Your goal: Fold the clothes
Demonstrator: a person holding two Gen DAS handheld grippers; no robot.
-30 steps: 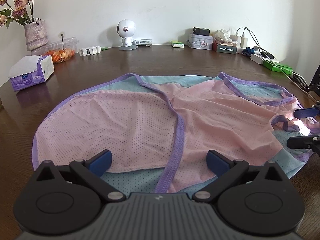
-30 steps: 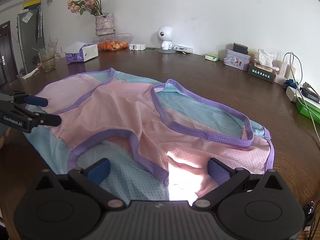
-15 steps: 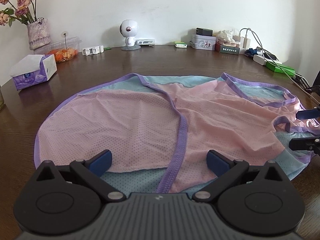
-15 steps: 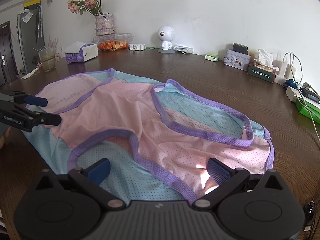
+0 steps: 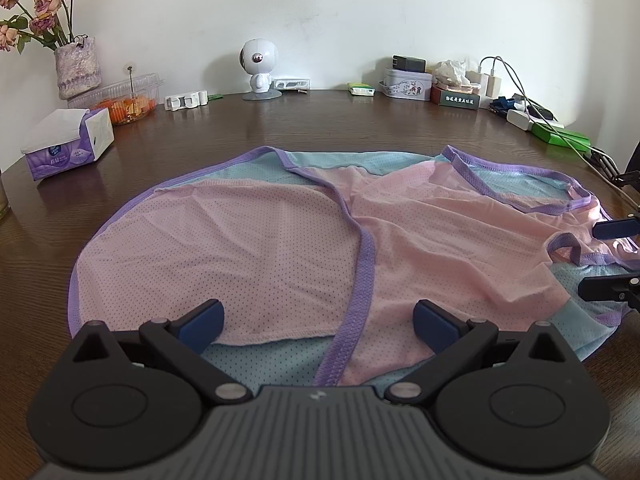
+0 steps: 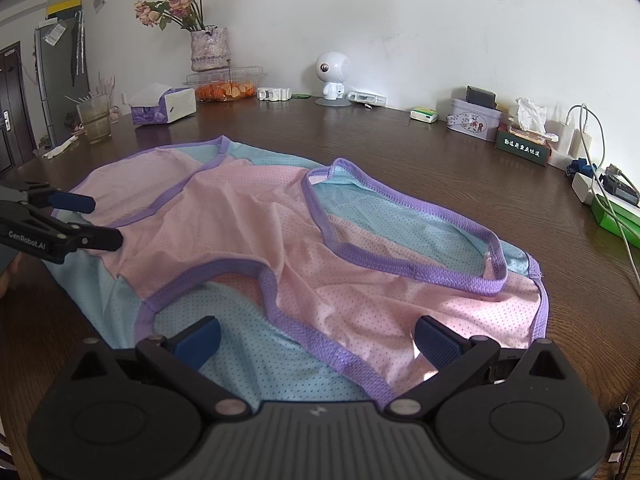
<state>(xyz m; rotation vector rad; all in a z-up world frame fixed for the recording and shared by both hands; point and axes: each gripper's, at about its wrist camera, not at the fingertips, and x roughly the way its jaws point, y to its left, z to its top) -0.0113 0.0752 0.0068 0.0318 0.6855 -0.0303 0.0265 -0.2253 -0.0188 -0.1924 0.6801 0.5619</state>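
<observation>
A pink and light blue mesh vest with purple trim [image 5: 280, 248] lies spread flat on the dark wooden table [image 5: 320, 128]; it also shows in the right wrist view [image 6: 280, 232]. My left gripper [image 5: 318, 322] is open and empty, just above the vest's near hem. My right gripper [image 6: 316, 338] is open and empty over the vest's blue and pink end. Each gripper shows in the other's view: the right one [image 5: 612, 260] at the right edge, the left one [image 6: 84, 220] at the left edge, both with jaws apart beside the cloth.
Along the table's far edge stand a tissue box [image 5: 68, 144], a vase of flowers [image 5: 76, 68], a clear box of orange food [image 5: 128, 100], a white robot figure [image 5: 260, 68], tins [image 5: 408, 84] and chargers with cables [image 5: 532, 116]. A glass [image 6: 94, 118] stands at left.
Both grippers have drawn back slightly from the vest and stay open. The bright sun patch on the cloth by the right gripper has shrunk. The vest lies as before.
</observation>
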